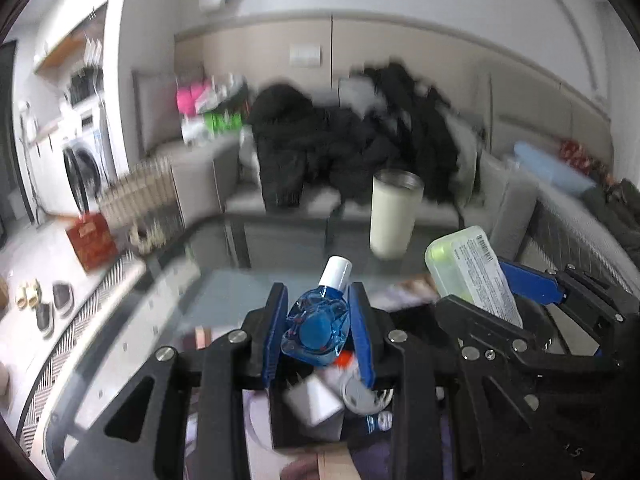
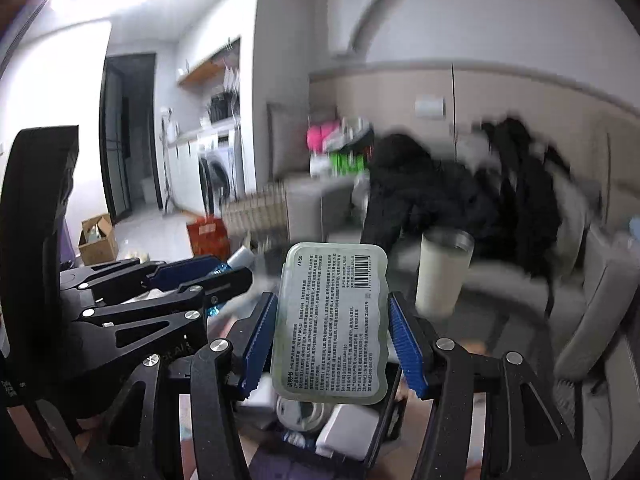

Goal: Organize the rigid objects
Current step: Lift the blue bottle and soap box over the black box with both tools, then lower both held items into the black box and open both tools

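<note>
Grey sofa [image 1: 280, 200] behind, heaped with dark clothing [image 1: 344, 136]. Glass table [image 1: 208, 280] in front, cream tumbler [image 1: 394, 216] upright on its far part. Black open-top box [image 1: 320, 412] below both grippers, holding white blocks and a round lid — contents blurred. Right gripper [image 2: 334, 336] clamped on a pale green flat case [image 2: 332, 320], label side toward the camera, held above the box. Left gripper [image 1: 318, 328] just beside it, pads pressed on a small blue bottle [image 1: 316, 324] with white cap — also above the box.
</note>
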Tool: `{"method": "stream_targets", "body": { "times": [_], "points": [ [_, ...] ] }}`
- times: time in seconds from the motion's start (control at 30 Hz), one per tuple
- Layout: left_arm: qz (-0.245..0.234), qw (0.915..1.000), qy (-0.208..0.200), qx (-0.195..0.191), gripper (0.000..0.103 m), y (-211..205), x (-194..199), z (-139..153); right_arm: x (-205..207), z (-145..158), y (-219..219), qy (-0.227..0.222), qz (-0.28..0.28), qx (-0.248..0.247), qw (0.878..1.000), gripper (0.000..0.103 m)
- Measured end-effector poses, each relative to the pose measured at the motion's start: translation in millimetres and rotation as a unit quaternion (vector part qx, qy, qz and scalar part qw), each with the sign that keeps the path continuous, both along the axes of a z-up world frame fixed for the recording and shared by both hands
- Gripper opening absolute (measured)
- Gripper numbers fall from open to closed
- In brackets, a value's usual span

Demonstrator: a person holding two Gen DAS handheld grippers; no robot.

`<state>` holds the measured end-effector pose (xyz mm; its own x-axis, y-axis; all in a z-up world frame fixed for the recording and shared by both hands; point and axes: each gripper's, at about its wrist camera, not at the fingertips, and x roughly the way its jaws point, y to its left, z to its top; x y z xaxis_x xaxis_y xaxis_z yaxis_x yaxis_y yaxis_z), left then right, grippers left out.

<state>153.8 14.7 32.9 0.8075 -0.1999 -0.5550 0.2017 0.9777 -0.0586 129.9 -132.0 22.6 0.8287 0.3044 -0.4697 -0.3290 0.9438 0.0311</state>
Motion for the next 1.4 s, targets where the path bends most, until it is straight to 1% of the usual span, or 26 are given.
{"method": "stream_targets", "body": {
  "times": [0.07,0.13,0.23,0.3,0.33,0.4,0.5,0.6,0.63,0.7,0.73,0.83,0.9,0.97,1.13,1.33,1.4],
  "points": [
    [0.001,0.9987,0.052,-0.002,0.029,-1.5,12.7,-14.9,12.4,-14.8,-2.3,0.046,0.001,0.01,0.999,0.056],
    [-0.002,0.9968,0.08,0.005,0.029,-5.7,19.0,-27.7,20.4,-27.5,-1.9,0.076,-0.002,0.003,0.997,0.056],
    [-0.001,0.9949,0.1,0.018,0.029,-11.6,22.8,-41.0,29.4,-41.9,-2.7,0.108,0.0,0.0,0.994,0.056],
    [-0.002,0.9932,0.113,0.025,0.029,-14.3,25.5,-48.0,35.1,-49.8,-5.7,0.131,0.001,0.009,0.991,0.056],
    [-0.001,0.9918,0.125,0.026,0.029,-15.3,28.4,-51.8,39.3,-55.6,-7.4,0.15,0.002,0.016,0.989,0.056],
    [0.0,0.9887,0.149,0.016,0.029,-14.8,30.9,-59.6,42.7,-65.2,-11.0,0.175,0.003,0.024,0.984,0.056],
    [-0.002,0.9829,0.184,-0.002,0.029,-11.8,32.2,-71.2,45.1,-72.9,-10.8,0.185,0.001,0.008,0.983,0.056],
    [-0.001,0.9767,0.213,-0.025,0.029,-8.8,31.1,-80.8,43.2,-74.6,-7.0,0.183,0.011,-0.015,0.983,0.055],
    [-0.002,0.9772,0.211,-0.025,0.029,-9.6,27.6,-80.6,42.4,-75.7,-6.1,0.185,0.013,-0.017,0.983,0.055],
    [0.003,0.9795,0.201,-0.008,0.028,-12.8,18.9,-78.0,39.6,-76.0,-5.4,0.183,0.016,-0.02,0.983,0.055],
    [0.004,0.9793,0.202,-0.006,0.028,-14.3,13.7,-77.8,39.2,-76.3,-6.0,0.185,0.018,-0.021,0.982,0.055],
    [-0.007,0.9779,0.209,-0.012,0.028,-17.1,2.3,-77.3,36.7,-76.0,-10.0,0.19,0.026,-0.023,0.981,0.054],
    [-0.011,0.9766,0.214,-0.014,0.028,-16.1,1.5,-77.9,34.4,-75.6,-13.6,0.194,0.023,-0.018,0.981,0.054],
    [-0.01,0.9773,0.211,-0.009,0.028,-16.1,1.4,-76.9,32.1,-75.0,-12.2,0.196,0.024,-0.028,0.98,0.055],
    [-0.004,0.978,0.208,-0.006,0.031,-16.9,1.4,-76.0,28.8,-74.2,-14.0,0.197,0.025,-0.024,0.98,0.055],
    [0.008,0.9839,0.179,-0.002,0.042,-13.7,-6.0,-65.9,25.2,-70.0,-17.8,0.195,0.017,-0.013,0.981,0.056],
    [0.017,0.9867,0.162,0.006,0.052,-12.7,-9.2,-59.8,21.4,-65.2,-18.7,0.187,0.018,-0.01,0.982,0.056]
  ]
}}
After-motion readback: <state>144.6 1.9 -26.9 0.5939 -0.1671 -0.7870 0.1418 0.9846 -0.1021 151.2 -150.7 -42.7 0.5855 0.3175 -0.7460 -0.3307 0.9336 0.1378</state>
